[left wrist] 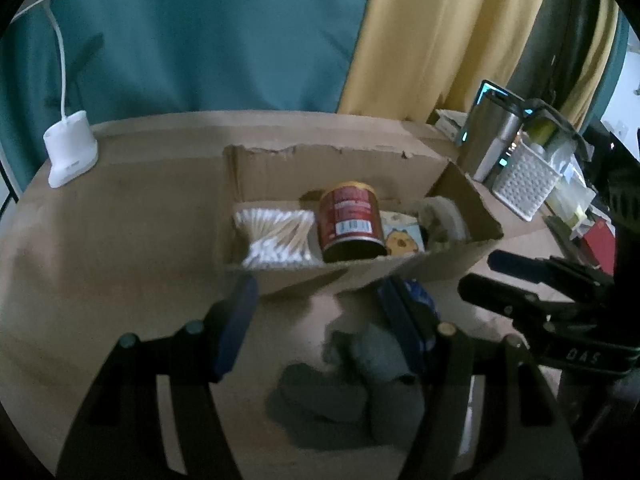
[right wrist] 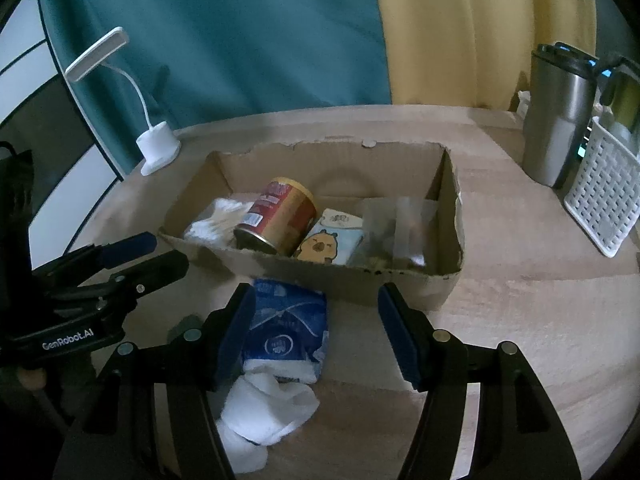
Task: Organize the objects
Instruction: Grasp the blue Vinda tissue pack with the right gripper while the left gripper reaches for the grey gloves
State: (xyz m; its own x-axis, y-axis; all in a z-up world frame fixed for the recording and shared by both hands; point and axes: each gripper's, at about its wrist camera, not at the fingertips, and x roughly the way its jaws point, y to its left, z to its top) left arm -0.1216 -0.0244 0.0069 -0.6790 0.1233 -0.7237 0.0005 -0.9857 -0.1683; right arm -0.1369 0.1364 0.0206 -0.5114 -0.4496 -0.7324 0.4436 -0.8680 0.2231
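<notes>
While both claws hover low over the bench, here's the picture.
Left claw [left wrist: 316, 316]: jaws spread wide, gripping nothing, poised over a crumpled grey cloth [left wrist: 340, 392] on the pale wooden bench [left wrist: 100, 240].
Right claw [right wrist: 316, 320]: jaws apart, nothing gripped; its left pad is just beside a blue-and-white plastic tissue pack [right wrist: 286, 328], white tissue spilling out in front.
Shallow brown cardboard box [right wrist: 448, 280]: just behind the tissue pack, holding a bundle of cotton swabs [left wrist: 276, 236], a red-and-gold tin can lying on its side [right wrist: 276, 222] and a cartoon-capybara packet [right wrist: 328, 242].
Background: white gooseneck desk lamp [right wrist: 158, 148], grey steel tumbler [right wrist: 556, 120], white perforated plastic basket [right wrist: 604, 200].
</notes>
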